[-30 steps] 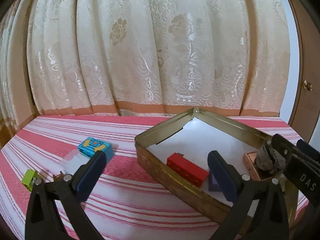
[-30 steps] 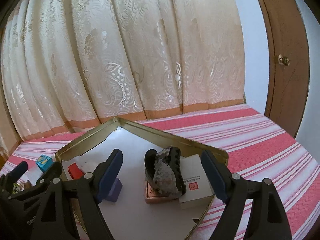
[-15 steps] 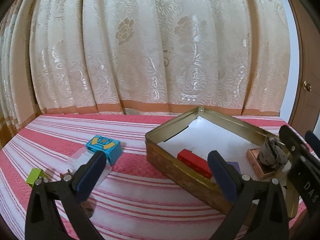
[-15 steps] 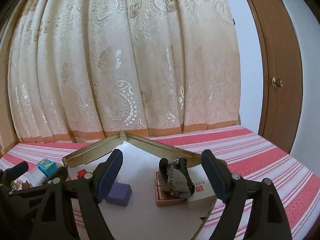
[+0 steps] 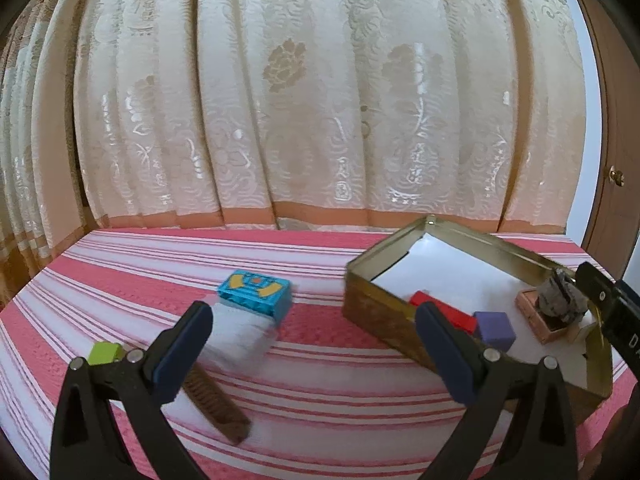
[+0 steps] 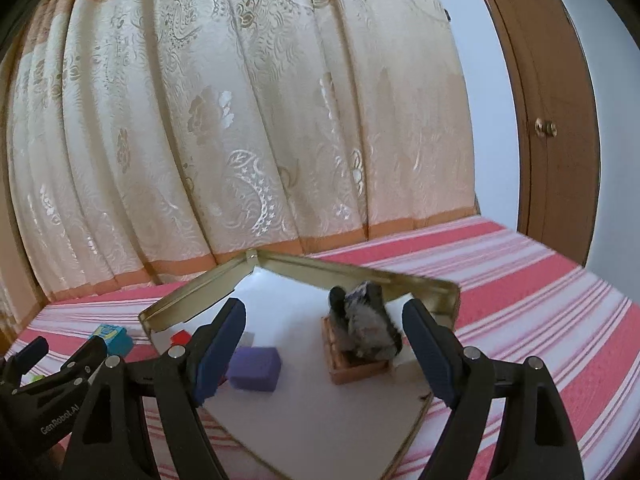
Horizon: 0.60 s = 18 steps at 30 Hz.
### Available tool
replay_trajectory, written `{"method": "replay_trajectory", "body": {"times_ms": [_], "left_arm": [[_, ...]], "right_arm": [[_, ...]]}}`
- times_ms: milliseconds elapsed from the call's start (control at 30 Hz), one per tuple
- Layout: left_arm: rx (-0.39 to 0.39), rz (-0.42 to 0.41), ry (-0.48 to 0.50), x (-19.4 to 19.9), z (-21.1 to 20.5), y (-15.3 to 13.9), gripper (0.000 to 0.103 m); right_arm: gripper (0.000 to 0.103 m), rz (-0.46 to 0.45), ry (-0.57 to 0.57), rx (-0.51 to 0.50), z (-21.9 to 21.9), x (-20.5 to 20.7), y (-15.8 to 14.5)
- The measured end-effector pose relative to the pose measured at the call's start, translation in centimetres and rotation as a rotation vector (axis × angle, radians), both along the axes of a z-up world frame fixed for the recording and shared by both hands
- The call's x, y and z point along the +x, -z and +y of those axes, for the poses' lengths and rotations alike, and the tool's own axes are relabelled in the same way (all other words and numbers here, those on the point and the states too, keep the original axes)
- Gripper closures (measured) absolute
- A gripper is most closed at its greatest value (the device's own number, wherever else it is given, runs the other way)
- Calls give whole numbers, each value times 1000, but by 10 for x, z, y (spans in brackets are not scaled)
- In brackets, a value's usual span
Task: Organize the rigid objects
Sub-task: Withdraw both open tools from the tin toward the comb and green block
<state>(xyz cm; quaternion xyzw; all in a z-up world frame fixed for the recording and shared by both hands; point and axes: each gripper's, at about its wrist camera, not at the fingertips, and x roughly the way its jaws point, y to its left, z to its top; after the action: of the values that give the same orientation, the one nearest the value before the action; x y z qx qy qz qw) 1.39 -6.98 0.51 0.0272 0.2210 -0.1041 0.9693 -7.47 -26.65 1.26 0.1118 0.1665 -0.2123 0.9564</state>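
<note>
A gold tin tray [image 5: 380, 320] [image 6: 192, 300] lined with white paper holds a red block [image 5: 444, 314] [image 6: 179, 337], a purple block [image 5: 494, 330] [image 6: 256, 368] and a grey stone [image 5: 560, 300] [image 6: 366, 328] on a small copper box [image 6: 352, 368]. Left of the tray on the striped cloth lie a blue patterned box [image 5: 256, 294] [image 6: 112, 338], a clear plastic piece [image 5: 236, 338], a brown comb [image 5: 214, 404] and a green block [image 5: 103, 354]. My left gripper [image 5: 316, 354] is open above the cloth, empty. My right gripper [image 6: 324, 348] is open over the tray, short of the stone.
A cream patterned curtain [image 5: 320, 100] hangs along the far edge of the red-striped surface [image 5: 320, 380]. A brown wooden door [image 6: 560, 120] stands at the right. The left gripper's black body [image 6: 52, 396] shows at the right wrist view's lower left.
The left gripper has moved left, bringing the comb and the blue box nearer the middle of its view. The right gripper has drawn back a little from the stone; both stay open.
</note>
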Motion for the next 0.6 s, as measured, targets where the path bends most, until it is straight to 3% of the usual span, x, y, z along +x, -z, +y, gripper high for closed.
{"method": "replay_trajectory", "body": {"times_ms": [600], "left_arm": [[-23, 36, -62, 15, 81, 4, 1]], "right_arm": [[20, 41, -136, 26, 83, 31, 7]]}}
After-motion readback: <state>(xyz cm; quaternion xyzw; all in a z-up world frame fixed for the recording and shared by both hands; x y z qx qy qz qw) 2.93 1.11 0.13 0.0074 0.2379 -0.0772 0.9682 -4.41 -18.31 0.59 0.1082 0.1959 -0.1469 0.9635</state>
